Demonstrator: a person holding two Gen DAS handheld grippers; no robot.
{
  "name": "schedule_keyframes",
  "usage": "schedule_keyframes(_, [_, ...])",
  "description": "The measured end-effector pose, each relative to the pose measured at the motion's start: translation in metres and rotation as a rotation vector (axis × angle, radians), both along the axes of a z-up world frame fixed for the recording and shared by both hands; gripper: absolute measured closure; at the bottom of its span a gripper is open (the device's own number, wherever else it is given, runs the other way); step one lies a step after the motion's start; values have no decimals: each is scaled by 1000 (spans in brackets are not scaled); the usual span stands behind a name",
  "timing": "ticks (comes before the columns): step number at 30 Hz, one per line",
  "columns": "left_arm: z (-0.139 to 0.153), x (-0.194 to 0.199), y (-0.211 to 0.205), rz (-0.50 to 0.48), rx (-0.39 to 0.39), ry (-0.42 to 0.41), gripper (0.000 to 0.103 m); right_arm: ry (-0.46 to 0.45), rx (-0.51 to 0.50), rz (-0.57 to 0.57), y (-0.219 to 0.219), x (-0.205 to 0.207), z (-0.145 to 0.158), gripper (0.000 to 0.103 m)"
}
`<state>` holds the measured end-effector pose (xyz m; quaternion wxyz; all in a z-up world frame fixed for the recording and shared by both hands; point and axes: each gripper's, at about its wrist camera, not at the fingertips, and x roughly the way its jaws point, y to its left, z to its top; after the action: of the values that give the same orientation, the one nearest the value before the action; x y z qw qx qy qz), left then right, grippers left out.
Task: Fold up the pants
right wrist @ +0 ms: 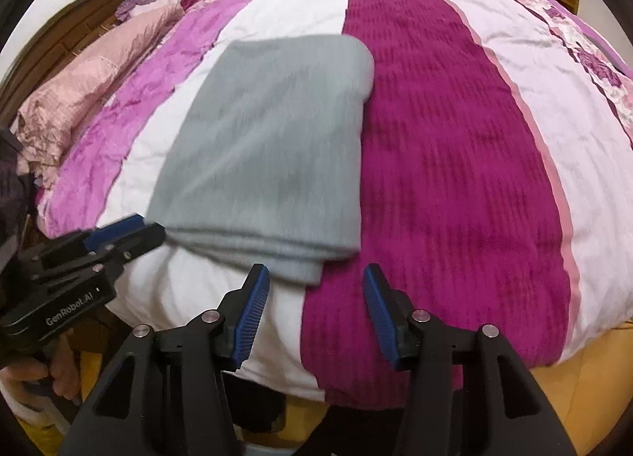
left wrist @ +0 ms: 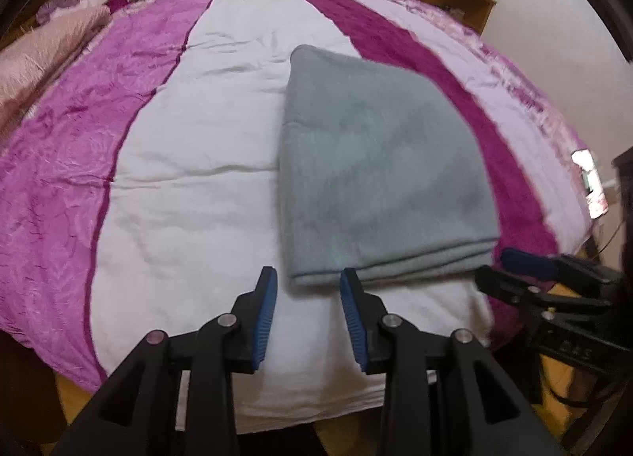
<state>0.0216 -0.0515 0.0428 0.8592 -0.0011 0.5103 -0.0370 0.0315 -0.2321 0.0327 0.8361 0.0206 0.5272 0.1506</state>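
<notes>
Lying folded into one thick grey rectangle: the pants (left wrist: 385,163), layered edges stacked along the near side, rounded fold at the far end. Resting on the bedspread (left wrist: 190,187), mostly on the white stripe, right edge lapping onto the dark magenta stripe. Looking soft and slightly blurred in both views.

Hovering just short of the near edge: the left gripper (left wrist: 307,309), blue pads (left wrist: 264,317) standing partly apart, gripping nothing, touching nothing. Hanging near the right-hand near corner: the right gripper (right wrist: 316,311), pads (right wrist: 253,315) likewise spread partway, holding nothing, bare bedspread showing between them.

Counting up: one folded pair of pants, two grippers, two blue pads on each. Showing too at the left of the right-wrist view: a hand (right wrist: 59,373) wrapping the left gripper's handle.
</notes>
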Motion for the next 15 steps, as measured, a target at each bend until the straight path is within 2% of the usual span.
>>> schedule_keyframes(1, [-4, 0, 0, 4, 14, 6, 59, -5, -10, -3, 0, -1, -2, 57])
schedule_keyframes(2, [-10, 0, 1, 17, 25, 23, 59, -8, -22, -7, 0, -1, -3, 56])
schedule_keyframes(5, [-21, -1, 7, 46, -4, 29, 57, -19, -80, -15, 1, -3, -5, 56])
schedule_keyframes(6, [-21, -2, 7, 49, -11, 22, 53, -26, -91, -17, 1, -4, -5, 56])
schedule_keyframes(8, [-23, -2, 7, 38, -37, 12, 41, -38, -100, -22, 3, -6, -5, 56])
schedule_keyframes(9, [-25, -2, 7, 29, -60, 13, 29, -42, -98, -28, 3, -6, -7, 56])
schedule_keyframes(10, [-28, -1, 7, 16, -90, 15, 19, -43, -93, -38, 3, -6, -10, 53])
schedule_keyframes(11, [-31, 0, 6, 1, -105, 11, 16, -45, -83, -51, 2, -5, -15, 46])
schedule_keyframes(15, [-34, -2, -8, -27, -26, -7, 12, -83, -62, -64, 3, -6, -26, 37])
